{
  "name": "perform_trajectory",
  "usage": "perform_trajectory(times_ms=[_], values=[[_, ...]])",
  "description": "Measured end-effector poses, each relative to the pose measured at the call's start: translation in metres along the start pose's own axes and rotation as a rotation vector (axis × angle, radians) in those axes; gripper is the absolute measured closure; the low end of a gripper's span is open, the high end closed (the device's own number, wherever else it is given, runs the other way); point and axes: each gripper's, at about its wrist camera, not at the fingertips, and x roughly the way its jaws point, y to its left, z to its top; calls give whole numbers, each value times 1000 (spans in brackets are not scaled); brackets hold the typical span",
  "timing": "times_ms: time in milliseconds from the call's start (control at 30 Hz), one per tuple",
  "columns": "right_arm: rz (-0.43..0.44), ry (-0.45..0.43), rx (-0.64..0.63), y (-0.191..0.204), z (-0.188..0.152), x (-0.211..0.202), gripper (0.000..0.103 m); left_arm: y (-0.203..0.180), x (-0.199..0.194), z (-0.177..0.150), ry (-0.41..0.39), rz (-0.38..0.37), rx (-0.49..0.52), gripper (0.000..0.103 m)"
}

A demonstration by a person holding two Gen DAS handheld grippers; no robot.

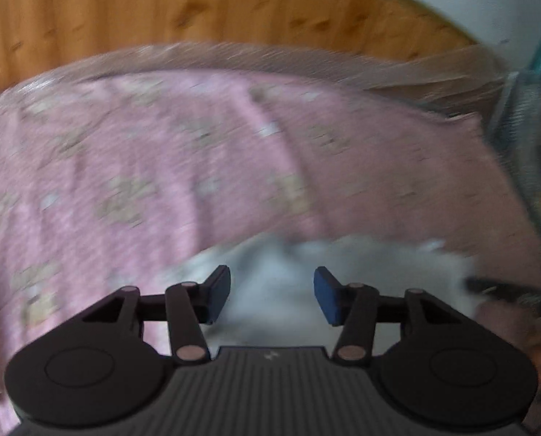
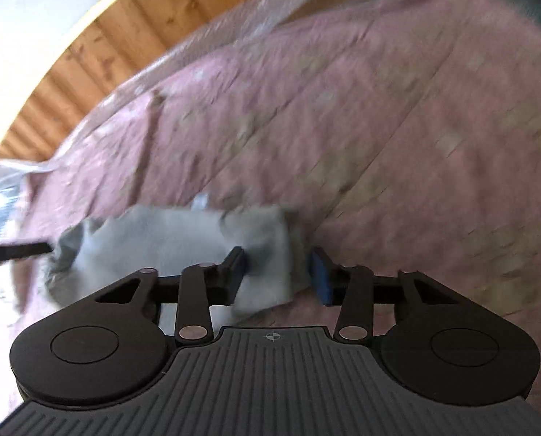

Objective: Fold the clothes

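Wood-panelled wall (image 1: 234,3) across top of frame; pink bedspread (image 1: 143,152) below. Grey garment (image 2: 168,239), bunched, lower left of right view, resting on bedspread. Right gripper (image 2: 278,272): jaws apart, straddling garment's right edge, not clamped. Left gripper (image 1: 272,296): jaws apart, above pale cloth, nothing held. Heavy blur throughout. Risks, judged: pinching bedspread along with garment; catching one layer only, fold slumping; uneven grasp dragging cloth askew.

No words, brands or numbers can be read anywhere (both views are badly blurred); the pink bedspread (image 1: 205,152) carries only a smeared, illegible printed pattern.
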Motion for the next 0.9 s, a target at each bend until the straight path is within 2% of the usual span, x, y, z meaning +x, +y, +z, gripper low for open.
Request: perform_trajectory(times_ms=[33, 67, 133, 200, 300, 333, 367, 400, 433, 467, 567, 633, 700, 767, 800, 833, 867, 900], values=[[29, 10, -10, 3, -1, 1, 86, -10, -3, 4, -14, -17, 12, 52], [32, 12, -25, 8, -2, 0, 86, -18, -4, 8, -21, -36, 20, 51], [-50, -7, -78, 26, -2, -10, 92, -29, -3, 15, -23, -64, 30, 51], [-143, -46, -177, 53, 1, -22, 94, -34, 2, 17, -21, -62, 40, 51], [-259, -110, -367, 117, 6, -39, 94, -21, 9, 15, -22, -6, -35, 51], [-251, -121, -411, 138, 5, -40, 87, -12, 11, 13, -24, 13, -75, 51], [-199, -113, -433, 154, 0, -36, 77, -3, 14, 11, -15, 31, -107, 51], [-146, -105, -455, 170, -5, -32, 55, 7, 17, 8, 3, 48, -134, 51], [-89, -86, -469, 182, -10, -27, 46, 16, 18, 3, 16, 59, -148, 53], [-49, -63, -464, 184, -16, -23, 49, 23, 18, -1, 26, 65, -153, 53], [-49, -47, -390, 169, -16, -18, 65, 37, 15, -14, 41, 75, -147, 52], [-52, -37, -335, 156, -15, -14, 83, 41, 13, -23, 45, 84, -137, 51], [-45, -13, -350, 151, -18, -1, 88, 49, 11, -27, 51, 108, -161, 51], [-66, 51, -386, 148, -23, 24, 90, 59, 10, -31, 59, 136, -193, 51], [-85, 71, -393, 144, -26, 32, 96, 64, 9, -32, 63, 150, -210, 49], [-97, 91, -395, 141, -26, 36, 97, 68, 8, -34, 66, 164, -226, 41], [-99, 100, -381, 142, -21, 33, 96, 73, 7, -36, 70, 178, -242, 39], [-102, 92, -355, 143, -16, 27, 87, 78, 7, -38, 74, 192, -258, 38]])
